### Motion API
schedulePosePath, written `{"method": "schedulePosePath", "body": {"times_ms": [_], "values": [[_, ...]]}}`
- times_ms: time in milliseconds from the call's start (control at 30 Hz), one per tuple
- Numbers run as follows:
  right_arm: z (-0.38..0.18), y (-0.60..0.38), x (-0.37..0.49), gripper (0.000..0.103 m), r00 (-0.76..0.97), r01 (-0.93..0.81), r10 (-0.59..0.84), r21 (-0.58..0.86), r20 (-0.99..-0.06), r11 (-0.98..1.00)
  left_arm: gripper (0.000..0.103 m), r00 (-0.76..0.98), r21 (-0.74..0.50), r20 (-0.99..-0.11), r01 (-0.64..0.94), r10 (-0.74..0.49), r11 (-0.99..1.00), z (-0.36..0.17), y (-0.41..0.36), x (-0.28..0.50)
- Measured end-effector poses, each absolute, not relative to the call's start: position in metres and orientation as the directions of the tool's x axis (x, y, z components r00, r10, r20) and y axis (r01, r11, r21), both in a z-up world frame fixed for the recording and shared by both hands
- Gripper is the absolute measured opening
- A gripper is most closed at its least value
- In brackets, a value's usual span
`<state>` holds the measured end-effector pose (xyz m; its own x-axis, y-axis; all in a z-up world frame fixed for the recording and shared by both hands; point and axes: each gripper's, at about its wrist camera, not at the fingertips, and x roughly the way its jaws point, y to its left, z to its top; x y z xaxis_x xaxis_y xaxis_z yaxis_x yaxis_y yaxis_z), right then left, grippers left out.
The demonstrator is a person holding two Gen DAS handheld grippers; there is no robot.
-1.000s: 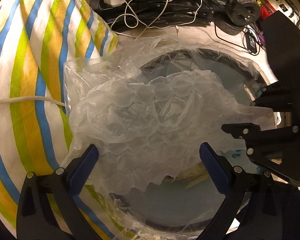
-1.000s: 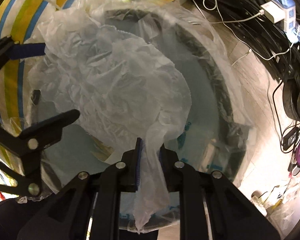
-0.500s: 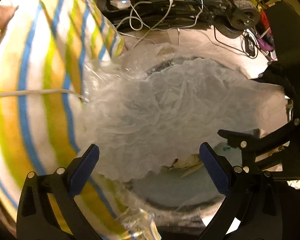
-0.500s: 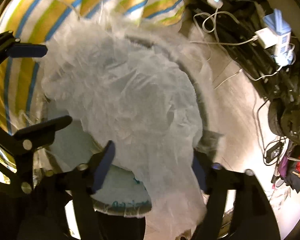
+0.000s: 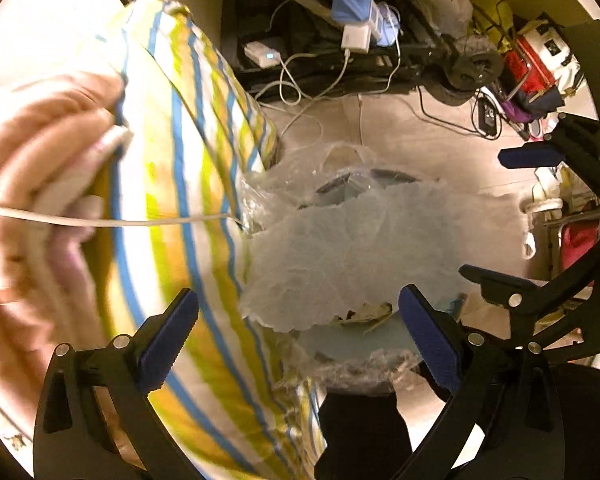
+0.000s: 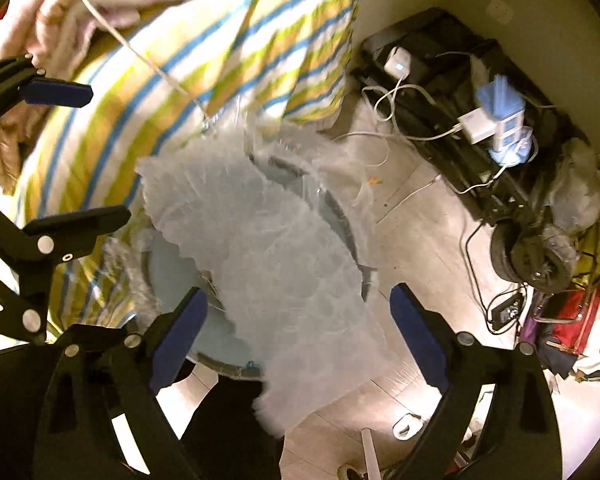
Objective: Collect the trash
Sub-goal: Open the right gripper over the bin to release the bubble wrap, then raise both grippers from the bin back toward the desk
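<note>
1. The left claw [image 5: 298, 334] has its blue-padded fingers spread wide apart with nothing between them; it hangs over the near rim of the trash bin [image 5: 352, 344] and the striped bedding [image 5: 188, 184] beside it.
2. The right claw [image 6: 298, 330] is likewise spread wide, gripping nothing; the translucent plastic sheet [image 6: 268, 264] lies loose in the gap between its fingers without touching either pad.
3. The plastic sheet [image 5: 348, 252] drapes across the mouth of the round bin [image 6: 172, 264], its scalloped edge over the opening and one end hanging past the bin's near rim toward the floor [image 6: 412, 248].
4. Under the sheet's edge, crumpled scraps [image 5: 364, 314] lie inside the bin, which is lined with a clear bag [image 5: 300, 168] bunched around its rim.
5. The bin stands on the floor, pressed against the striped bedding [image 6: 180, 80]; a white cable [image 5: 100, 222] runs across that bedding toward the bin's liner.
6. Farther off, by the wall, a black case [image 6: 440, 92] holds chargers and tangled white cords [image 6: 400, 96], with a wheel [image 6: 532, 256] and red bags [image 6: 572, 316] to its side.
</note>
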<state>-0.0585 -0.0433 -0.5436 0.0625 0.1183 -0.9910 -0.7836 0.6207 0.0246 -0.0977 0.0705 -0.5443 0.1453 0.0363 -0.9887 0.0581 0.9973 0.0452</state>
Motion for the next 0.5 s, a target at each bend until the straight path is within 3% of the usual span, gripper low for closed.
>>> {"method": "schedulePosePath", "body": {"times_ms": [500], "values": [[-0.401, -0.054, -0.047, 0.09, 0.227, -0.69, 0.207, -0.006, -0.952, 0.724, 0.097, 0.271, 0.074, -0.962, 0.14, 0.033, 0.987, -0.406, 0.07, -0.096]]}}
